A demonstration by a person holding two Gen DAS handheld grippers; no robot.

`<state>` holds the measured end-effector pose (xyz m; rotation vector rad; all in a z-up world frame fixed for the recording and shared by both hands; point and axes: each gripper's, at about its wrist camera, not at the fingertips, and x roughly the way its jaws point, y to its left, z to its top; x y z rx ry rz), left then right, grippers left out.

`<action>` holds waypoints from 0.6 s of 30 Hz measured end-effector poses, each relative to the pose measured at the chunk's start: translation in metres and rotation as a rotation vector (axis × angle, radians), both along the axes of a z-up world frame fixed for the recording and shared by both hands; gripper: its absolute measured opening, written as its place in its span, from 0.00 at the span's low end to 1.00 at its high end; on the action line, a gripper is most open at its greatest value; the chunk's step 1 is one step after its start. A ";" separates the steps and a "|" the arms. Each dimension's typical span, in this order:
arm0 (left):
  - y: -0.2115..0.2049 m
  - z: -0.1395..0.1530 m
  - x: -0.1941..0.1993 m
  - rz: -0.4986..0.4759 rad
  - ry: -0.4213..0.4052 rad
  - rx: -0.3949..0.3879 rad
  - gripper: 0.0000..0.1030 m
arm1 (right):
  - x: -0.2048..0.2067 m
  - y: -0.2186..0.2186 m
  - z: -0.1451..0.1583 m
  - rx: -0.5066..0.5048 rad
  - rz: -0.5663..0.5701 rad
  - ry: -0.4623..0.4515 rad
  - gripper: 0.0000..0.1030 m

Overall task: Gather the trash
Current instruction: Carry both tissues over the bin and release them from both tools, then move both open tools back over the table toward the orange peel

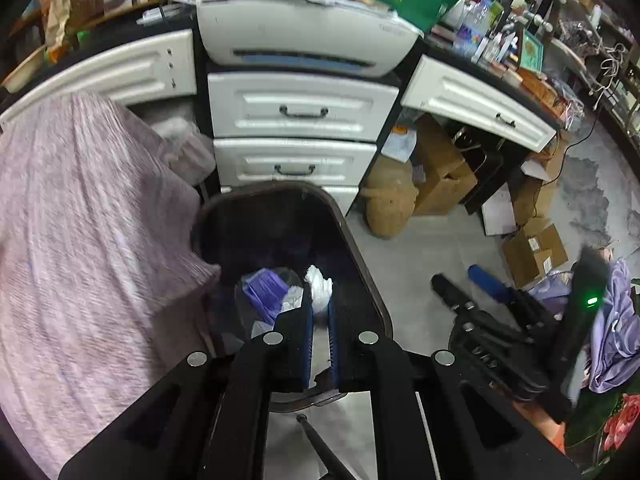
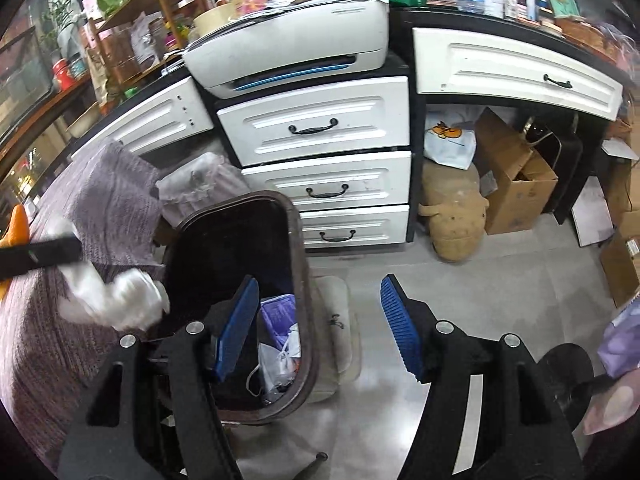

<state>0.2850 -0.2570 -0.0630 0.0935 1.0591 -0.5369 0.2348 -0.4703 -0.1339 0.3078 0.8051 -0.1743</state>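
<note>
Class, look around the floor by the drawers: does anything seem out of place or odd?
Yes. A brown stuffed toy lies on the floor beside the drawers, among open cardboard boxes, not where a toy belongs.

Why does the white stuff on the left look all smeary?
Right wrist view: the crumpled white tissue is motion-blurred, while the white drawers stay sharp. Left wrist view: the pink ribbed blanket is streaked, and the fisheye lens bends straight edges in both.
</note>
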 end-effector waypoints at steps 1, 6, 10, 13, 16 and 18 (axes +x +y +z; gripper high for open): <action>-0.003 -0.006 0.000 -0.001 0.005 0.013 0.07 | 0.000 -0.002 0.000 0.002 -0.006 -0.001 0.62; -0.017 -0.029 0.004 -0.024 0.026 0.081 0.07 | 0.000 -0.009 -0.001 0.011 -0.026 0.001 0.62; -0.032 -0.048 -0.001 -0.076 0.025 0.170 0.48 | -0.001 -0.011 -0.001 0.018 -0.033 0.000 0.62; -0.034 -0.052 -0.014 -0.087 -0.024 0.195 0.81 | -0.002 -0.013 0.001 0.024 -0.044 -0.008 0.62; -0.033 -0.054 -0.025 -0.110 -0.015 0.189 0.82 | -0.003 -0.019 0.001 0.031 -0.062 -0.012 0.63; -0.031 -0.048 -0.036 -0.115 -0.035 0.176 0.82 | -0.005 -0.023 0.000 0.036 -0.077 -0.014 0.65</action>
